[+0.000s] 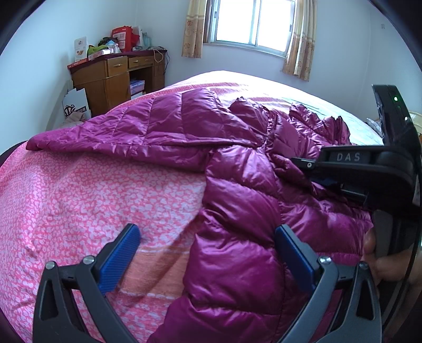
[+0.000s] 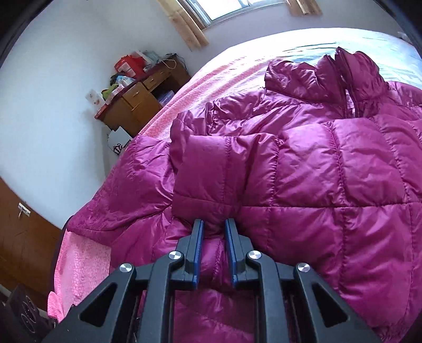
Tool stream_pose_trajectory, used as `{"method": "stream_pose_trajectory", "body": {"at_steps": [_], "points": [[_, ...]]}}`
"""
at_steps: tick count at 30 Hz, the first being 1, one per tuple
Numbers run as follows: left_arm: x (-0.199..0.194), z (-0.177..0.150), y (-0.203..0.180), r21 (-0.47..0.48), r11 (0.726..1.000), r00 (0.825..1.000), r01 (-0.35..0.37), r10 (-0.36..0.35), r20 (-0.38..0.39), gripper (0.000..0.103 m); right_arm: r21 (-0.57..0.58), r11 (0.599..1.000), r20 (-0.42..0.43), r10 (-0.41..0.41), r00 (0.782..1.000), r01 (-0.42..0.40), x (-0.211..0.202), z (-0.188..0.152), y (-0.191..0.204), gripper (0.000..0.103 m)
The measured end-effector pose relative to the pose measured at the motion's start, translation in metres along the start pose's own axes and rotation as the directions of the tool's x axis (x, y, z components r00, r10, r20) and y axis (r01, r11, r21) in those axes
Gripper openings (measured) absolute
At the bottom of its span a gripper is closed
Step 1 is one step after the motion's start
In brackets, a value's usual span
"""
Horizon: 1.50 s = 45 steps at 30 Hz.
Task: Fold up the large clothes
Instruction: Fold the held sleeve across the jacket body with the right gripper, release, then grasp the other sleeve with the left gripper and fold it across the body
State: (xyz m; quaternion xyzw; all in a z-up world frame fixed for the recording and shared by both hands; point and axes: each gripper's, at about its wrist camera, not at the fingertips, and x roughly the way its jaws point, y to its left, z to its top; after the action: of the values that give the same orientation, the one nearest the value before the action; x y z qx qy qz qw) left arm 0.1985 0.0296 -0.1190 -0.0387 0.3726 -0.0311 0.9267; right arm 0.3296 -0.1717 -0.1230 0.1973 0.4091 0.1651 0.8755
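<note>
Inspection of the present state, as I read it from both wrist views.

The magenta down jacket lies spread on the bed, collar end toward the far edge by the window and hem toward me at the near edge. One sleeve runs out flat toward the bed's left edge, so that its long axis lies across the bed, roughly square to the body of the garment.

My left tongs stand wide open and hold nothing. One blue pad hovers over bare pink bedcover; the other rests at the jacket's side edge, so the edge of the body panel lies between the pads.

My right tongs are nearly closed on a pinched fold of quilted fabric at the end of a folded-over panel lying on top of the jacket body. I judge this a grip on the jacket, since cloth fills the gap between the pads.

Finding: the outstretched sleeve lies up and to the left of the left tongs, and the left hand is clearly the nearer to it. I judge that folding that sleeve inward across the body is the left hand's step
</note>
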Motion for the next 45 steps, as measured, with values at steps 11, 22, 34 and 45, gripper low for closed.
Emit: {"method": "stream_pose_trajectory", "body": {"at_steps": [11, 22, 34, 45], "points": [[0.005, 0.001, -0.005, 0.010, 1.000, 1.000, -0.011, 0.011, -0.002, 0.103, 0.091, 0.993, 0.222, -0.091, 0.971, 0.073, -0.117, 0.027, -0.046, 0.018], [0.009, 0.001, -0.010, 0.021, 0.999, 0.999, -0.031, 0.031, -0.013, 0.103, 0.245, 0.903, 0.173, -0.399, 0.901, 0.353, -0.156, -0.008, -0.186, 0.019], [-0.023, 0.042, 0.050, -0.142, 0.988, 0.998, -0.054, 0.059, 0.036, 0.103, 0.184, 0.912, 0.335, -0.408, 0.849, 0.366, -0.180, -0.023, -0.153, 0.019], [0.034, 0.103, 0.224, -0.624, 0.757, 0.980, -0.195, 0.178, -0.091, 0.100, 0.007, 0.877, 0.313, -0.458, 0.832, 0.480, -0.155, -0.018, -0.119, 0.019]]}}
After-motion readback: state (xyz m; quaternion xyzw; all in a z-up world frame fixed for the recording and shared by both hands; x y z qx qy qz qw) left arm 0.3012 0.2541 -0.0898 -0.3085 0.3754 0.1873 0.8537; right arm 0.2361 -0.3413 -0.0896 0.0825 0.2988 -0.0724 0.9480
